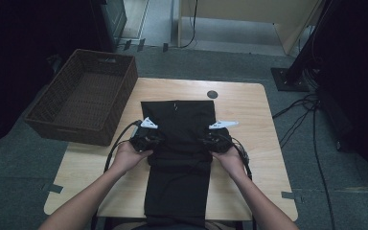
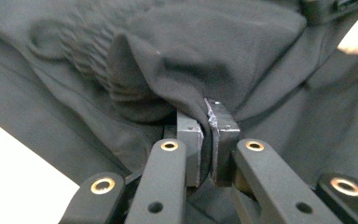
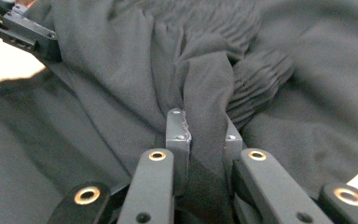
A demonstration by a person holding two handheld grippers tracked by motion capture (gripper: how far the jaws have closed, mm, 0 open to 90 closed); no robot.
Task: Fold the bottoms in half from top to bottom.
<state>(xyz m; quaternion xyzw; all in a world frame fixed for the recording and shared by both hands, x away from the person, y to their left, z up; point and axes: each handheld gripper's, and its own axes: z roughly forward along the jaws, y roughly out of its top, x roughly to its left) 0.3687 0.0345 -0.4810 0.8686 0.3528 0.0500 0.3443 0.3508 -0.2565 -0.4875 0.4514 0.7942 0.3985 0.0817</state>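
Pinching a fold of the black garment (image 1: 178, 143) at its left edge, left hand-held gripper (image 2: 208, 128) clenched on cloth, right hand-held gripper (image 3: 204, 128) likewise clamping the right edge, garment lying mid-table (image 1: 249, 105), wicker basket (image 1: 84, 96) left.

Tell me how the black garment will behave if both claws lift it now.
The garment will probably sag between the left claw and right claw; it bunches into soft folds there. It likely hangs long, since its near end drapes over the table edge. Probably light, unlikely to slip.
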